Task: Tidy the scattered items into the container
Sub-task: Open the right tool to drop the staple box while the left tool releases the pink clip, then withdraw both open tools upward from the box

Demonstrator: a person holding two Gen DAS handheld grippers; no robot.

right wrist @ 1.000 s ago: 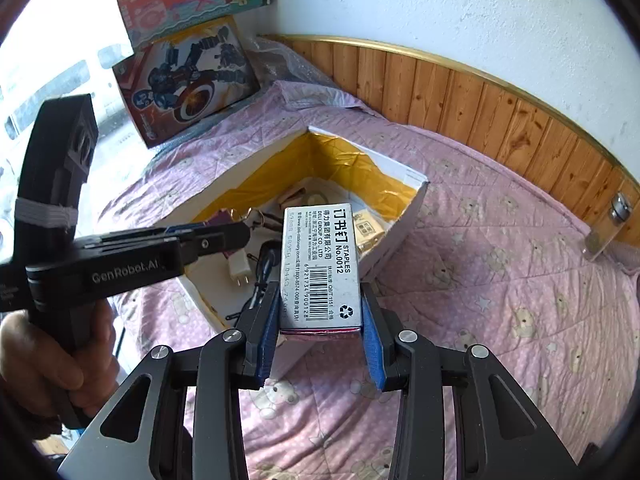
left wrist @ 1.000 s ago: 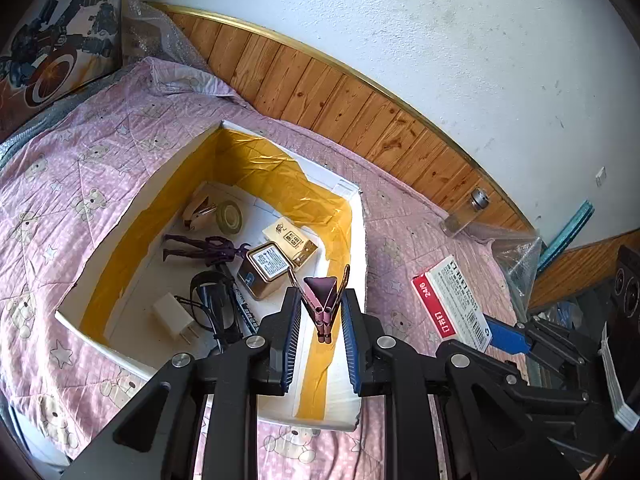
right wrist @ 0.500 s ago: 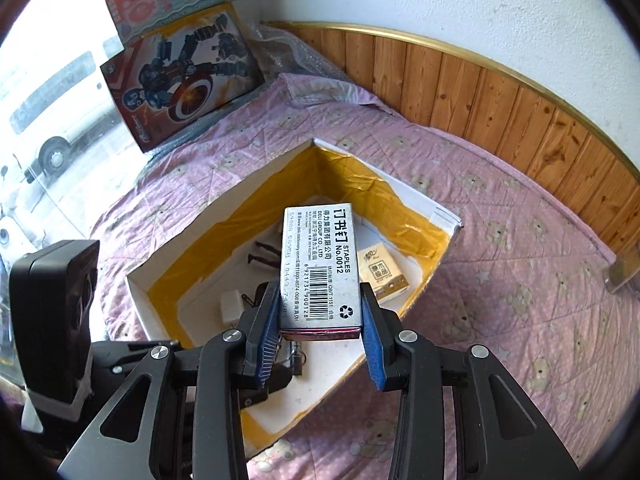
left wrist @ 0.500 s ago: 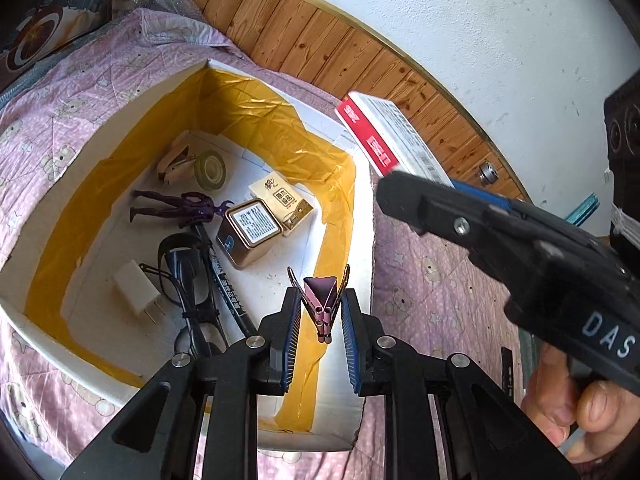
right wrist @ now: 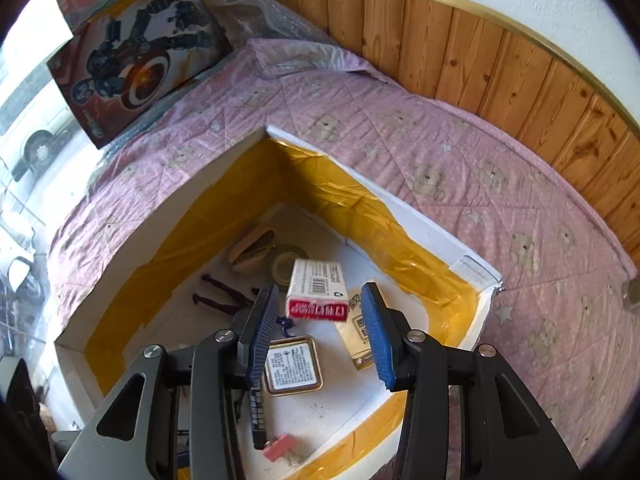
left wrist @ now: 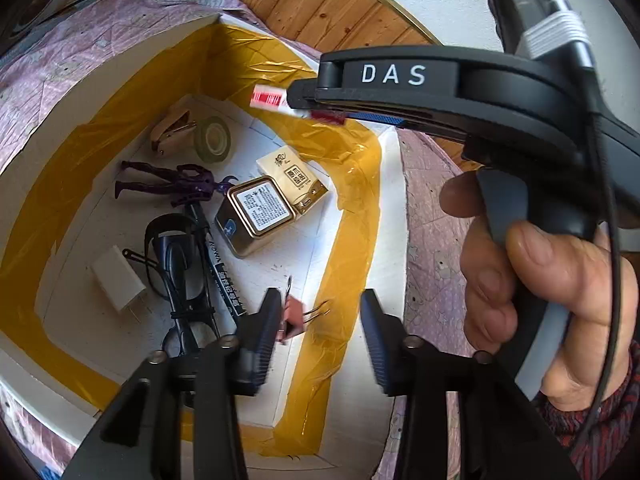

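Observation:
A white container [left wrist: 394,200] lined with yellow tape lies on the pink quilt. My left gripper [left wrist: 320,300] is open above its near end. A pink binder clip [left wrist: 294,316] is loose just off the left finger, blurred, over the floor. My right gripper [right wrist: 320,294] is open above the container [right wrist: 420,232]. The white and red staples box [right wrist: 316,292] is free between and below its pads, tilted. The staples box [left wrist: 268,98] also peeks out under the right tool in the left wrist view. The clip [right wrist: 280,446] shows low in the right wrist view.
Inside lie a tin [left wrist: 256,212], a tan card box [left wrist: 292,176], a purple figure [left wrist: 168,184], tape roll [left wrist: 214,138], stapler [left wrist: 168,134], white charger [left wrist: 118,282] and glasses [left wrist: 176,256]. A hand [left wrist: 540,280] holds the right tool. Toy boxes [right wrist: 132,60] lean at the far left.
Both grippers moved over the container and opened. The binder clip left the left jaws and the staples box dropped out of the right jaws.

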